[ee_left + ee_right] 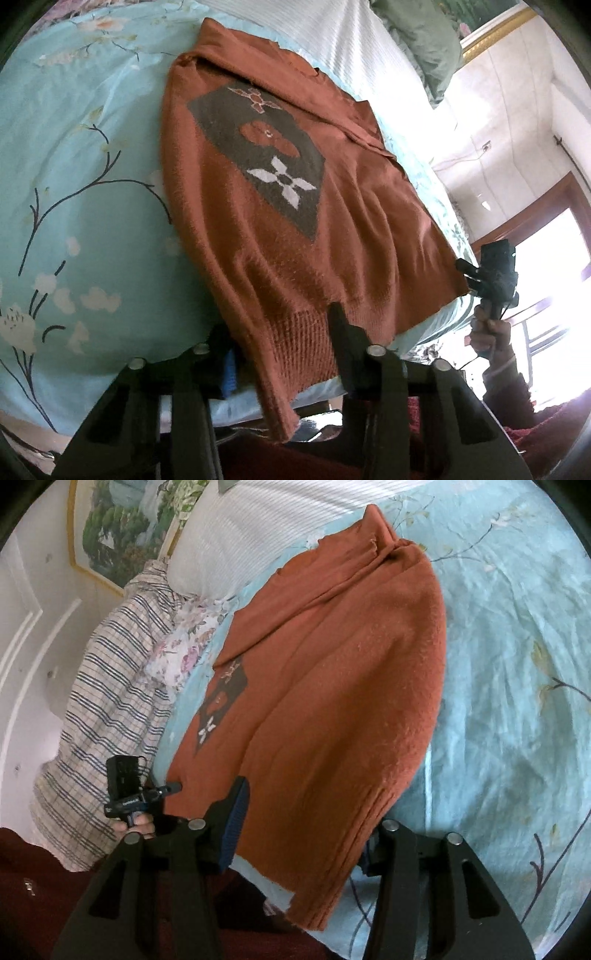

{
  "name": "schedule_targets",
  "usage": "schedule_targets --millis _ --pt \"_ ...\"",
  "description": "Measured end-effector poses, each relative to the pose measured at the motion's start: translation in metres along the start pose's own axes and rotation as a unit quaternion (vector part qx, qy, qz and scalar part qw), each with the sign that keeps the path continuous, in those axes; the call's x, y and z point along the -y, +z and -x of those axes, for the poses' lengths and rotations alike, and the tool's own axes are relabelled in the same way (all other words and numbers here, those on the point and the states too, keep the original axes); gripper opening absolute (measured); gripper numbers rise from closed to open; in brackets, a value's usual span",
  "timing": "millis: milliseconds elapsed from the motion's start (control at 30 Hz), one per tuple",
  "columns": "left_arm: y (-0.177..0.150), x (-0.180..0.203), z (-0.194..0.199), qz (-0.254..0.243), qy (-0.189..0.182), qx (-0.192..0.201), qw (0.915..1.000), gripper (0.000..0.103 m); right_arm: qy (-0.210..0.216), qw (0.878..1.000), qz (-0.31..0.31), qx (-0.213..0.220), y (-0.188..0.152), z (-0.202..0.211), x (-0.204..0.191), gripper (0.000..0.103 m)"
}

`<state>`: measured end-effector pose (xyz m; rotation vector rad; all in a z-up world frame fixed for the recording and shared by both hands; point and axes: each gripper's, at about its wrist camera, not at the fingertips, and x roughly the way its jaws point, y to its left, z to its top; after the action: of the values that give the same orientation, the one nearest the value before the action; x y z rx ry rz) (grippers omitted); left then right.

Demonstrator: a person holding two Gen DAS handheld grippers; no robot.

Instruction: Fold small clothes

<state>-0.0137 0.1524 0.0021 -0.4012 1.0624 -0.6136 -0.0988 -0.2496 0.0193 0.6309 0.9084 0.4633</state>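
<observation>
A rust-orange sweater (280, 206) is laid flat on a bed covered by a pale blue floral sheet (85, 177), its ribbed hem (299, 343) hanging just over the bed's near edge; a grey diamond patch with a white four-petal flower (281, 181) is seen on the sweater's front, and the collar end lies at the far side from the hem; beyond the collar a white ribbed cover (365, 48) is spread, and a green pillow (424, 37) lies past that

The left tongs (284, 354) are set at the hem; one finger (343, 339) is seen resting over the ribbed band while the other is mostly hidden beneath the cloth, so the hem lies between them; the jaws stand fairly narrow, though whether the pads actually pinch the fabric cannot be told for sure from this blurred view

In the right wrist view the sweater (332, 701) is seen folded lengthwise, the patch showing only at its left border; the right tongs (303, 834) straddle the near hem, one blue-padded finger (234, 823) at the sweater's left side and the other at its right, the cloth between them and the jaws about half wide; a striped plaid cloth (110, 709) is piled to the left of the sweater; the person's other hand (138, 825) is seen beside it
</observation>
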Motion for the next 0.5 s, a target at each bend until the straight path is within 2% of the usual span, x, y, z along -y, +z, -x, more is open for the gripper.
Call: schedule_targets --millis 33,67,100,300,500 --pt "0.000 0.000 -0.002 0.000 0.002 -0.001 1.0000 0.025 -0.012 1.000 0.004 -0.001 -0.001 0.000 -0.001 0.032" --pt "-0.001 -0.001 -0.006 0.002 0.004 -0.003 1.0000 0.012 -0.027 1.000 0.007 -0.002 -0.001 -0.001 -0.001 0.014" --pt "-0.002 -0.003 -0.005 0.003 0.003 -0.007 1.0000 0.010 -0.033 0.999 0.005 -0.002 -0.002 0.000 -0.001 0.009" --pt "-0.004 0.006 0.000 -0.001 0.004 0.019 0.9998 0.005 0.025 0.998 -0.040 0.041 -0.002 0.014 0.012 0.008" --pt "0.018 0.027 0.031 -0.018 -0.030 0.089 0.9955 0.005 0.086 0.991 -0.030 0.093 0.025 0.032 -0.006 0.008"
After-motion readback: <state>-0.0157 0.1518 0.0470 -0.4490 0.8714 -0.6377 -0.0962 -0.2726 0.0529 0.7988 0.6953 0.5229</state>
